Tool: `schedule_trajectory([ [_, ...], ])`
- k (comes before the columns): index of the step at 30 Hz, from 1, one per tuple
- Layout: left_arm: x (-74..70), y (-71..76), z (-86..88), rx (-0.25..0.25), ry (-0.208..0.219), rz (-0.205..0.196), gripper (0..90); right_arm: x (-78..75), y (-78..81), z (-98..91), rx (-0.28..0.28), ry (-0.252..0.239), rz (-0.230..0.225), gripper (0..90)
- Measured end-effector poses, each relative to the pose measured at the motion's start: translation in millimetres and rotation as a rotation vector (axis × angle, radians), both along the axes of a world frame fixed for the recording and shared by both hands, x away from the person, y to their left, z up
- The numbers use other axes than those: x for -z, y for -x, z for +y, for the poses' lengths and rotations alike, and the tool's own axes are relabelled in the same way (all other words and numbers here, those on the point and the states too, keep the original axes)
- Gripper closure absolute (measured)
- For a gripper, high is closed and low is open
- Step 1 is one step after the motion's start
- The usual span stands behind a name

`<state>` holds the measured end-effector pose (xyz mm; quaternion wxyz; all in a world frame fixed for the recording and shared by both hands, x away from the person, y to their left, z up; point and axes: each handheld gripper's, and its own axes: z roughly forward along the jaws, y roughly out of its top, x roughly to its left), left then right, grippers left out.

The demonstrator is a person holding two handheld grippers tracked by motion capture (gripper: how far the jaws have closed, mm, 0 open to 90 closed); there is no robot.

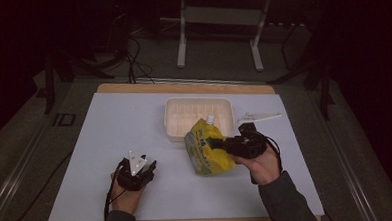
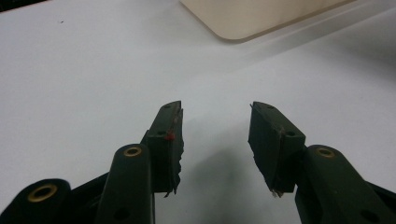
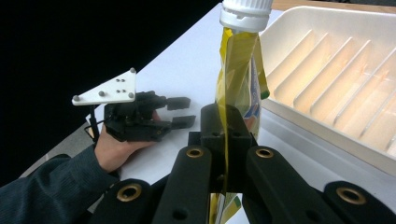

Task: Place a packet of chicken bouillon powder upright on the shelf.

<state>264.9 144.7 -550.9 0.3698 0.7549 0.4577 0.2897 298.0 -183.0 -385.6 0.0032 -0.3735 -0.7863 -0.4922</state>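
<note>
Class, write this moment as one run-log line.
right gripper: shut on yellow spout pouch | left gripper: open, nothing between fingers | white ribbed tray: behind pouch

The yellow pouch (image 3: pixel 236 70) looks like thin, glossy plastic film, creased along its edge, with a smooth white plastic cap (image 3: pixel 246 14). The tray (image 1: pixel 174 119) on the far side is cream plastic, ribbed inside, with a slight sheen. The table (image 1: pixel 109 124) wears a smooth, matt white sheet over a wooden edge. The left gripper (image 2: pixel 215 135) has matt black plastic links, brass-coloured metal rivets and rough, frayed pads (image 2: pixel 175 140).
</note>
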Motion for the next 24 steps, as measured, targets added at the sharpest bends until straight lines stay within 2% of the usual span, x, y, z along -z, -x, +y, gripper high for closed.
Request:
schedule_trajectory([
  [13,0.0,-0.3,-0.2,-0.005,-0.002,0.003,54.2,-5.8,-4.7,0.2,0.019,0.007,-0.010,90.0],
  [24,0.2,-0.9,-0.3,-0.010,-0.002,0.009,53.2,-15.5,-8.0,-3.3,0.044,0.007,-0.038,90.0],
])
